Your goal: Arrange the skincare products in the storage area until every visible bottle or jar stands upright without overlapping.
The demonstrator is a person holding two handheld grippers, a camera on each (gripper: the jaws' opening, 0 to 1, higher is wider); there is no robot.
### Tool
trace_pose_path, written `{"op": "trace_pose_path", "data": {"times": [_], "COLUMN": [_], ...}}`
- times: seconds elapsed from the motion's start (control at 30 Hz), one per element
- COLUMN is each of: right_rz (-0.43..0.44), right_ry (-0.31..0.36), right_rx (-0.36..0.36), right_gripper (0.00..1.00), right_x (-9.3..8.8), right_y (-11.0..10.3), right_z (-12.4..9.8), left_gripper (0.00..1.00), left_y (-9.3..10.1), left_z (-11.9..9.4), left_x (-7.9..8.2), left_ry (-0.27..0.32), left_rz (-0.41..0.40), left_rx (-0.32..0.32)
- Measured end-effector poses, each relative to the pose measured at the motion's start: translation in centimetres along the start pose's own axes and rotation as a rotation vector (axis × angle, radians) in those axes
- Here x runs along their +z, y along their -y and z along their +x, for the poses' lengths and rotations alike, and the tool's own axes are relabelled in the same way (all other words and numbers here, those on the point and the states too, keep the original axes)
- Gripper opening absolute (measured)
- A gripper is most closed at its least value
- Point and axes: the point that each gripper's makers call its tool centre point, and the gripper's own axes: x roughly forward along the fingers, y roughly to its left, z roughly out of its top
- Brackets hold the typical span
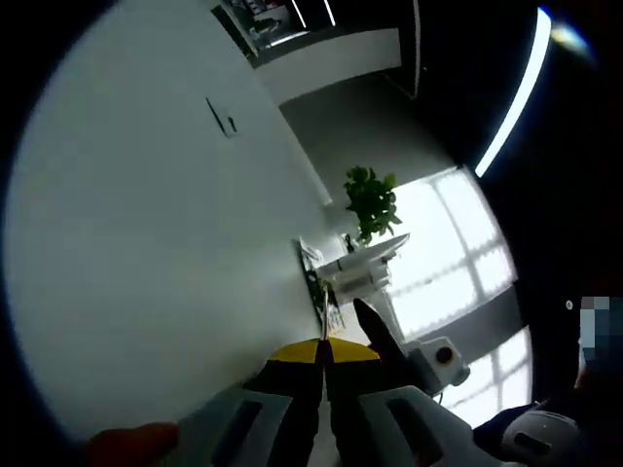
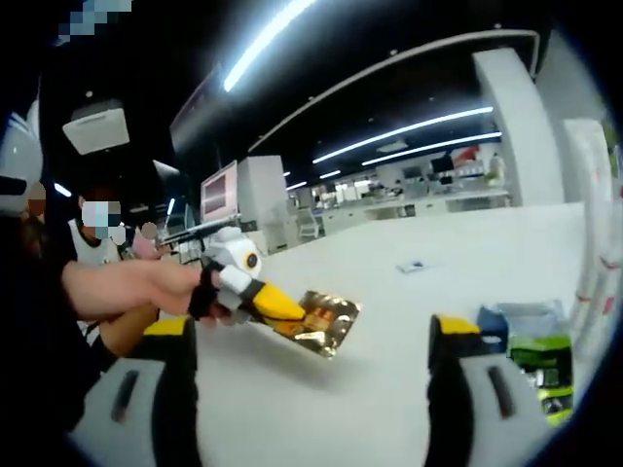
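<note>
In the right gripper view, my left gripper point(image 2: 277, 306), held in a person's hand point(image 2: 146, 287), comes in from the left with its yellow-tipped jaws closed on a flat gold foil packet point(image 2: 331, 323) above the white table point(image 2: 389, 389). My right gripper point(image 2: 313, 333) stands open, its jaws wide apart on either side of the packet and not touching it. In the left gripper view, my left gripper point(image 1: 323, 352) has its yellow tips pressed together on the packet point(image 1: 313, 287), seen edge-on as a thin dark strip.
A green box point(image 2: 541, 368) and a blue pack point(image 2: 498, 321) lie on the table at the right, by a white rack point(image 2: 592, 224). A small dark item point(image 2: 414, 265) lies farther back. A potted plant point(image 1: 371, 201) stands before bright windows.
</note>
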Motion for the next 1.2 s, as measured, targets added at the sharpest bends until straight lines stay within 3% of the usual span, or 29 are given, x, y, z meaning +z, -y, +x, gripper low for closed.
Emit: {"op": "trace_pose_path", "data": {"times": [0.2, 0.7, 1.2], "right_rz": [0.004, 0.017, -0.015], "right_ry": [0.019, 0.029, 0.020], "right_rx": [-0.037, -0.068, -0.095], "right_gripper": [0.99, 0.95, 0.93], "right_x": [0.3, 0.1, -0.2], "right_y": [1.7, 3.5, 4.2], "right_z": [-1.3, -2.3, -2.8], "left_gripper": [0.00, 0.00, 0.00], "left_y": [0.1, 0.0, -0.2], "left_z": [1.9, 5.6, 7.1], "left_x": [-0.7, -1.5, -1.7], "left_ry": [-0.029, -0.069, -0.100], "left_rz": [-0.014, -0.067, -0.067], "left_rx": [0.013, 0.021, 0.055]}}
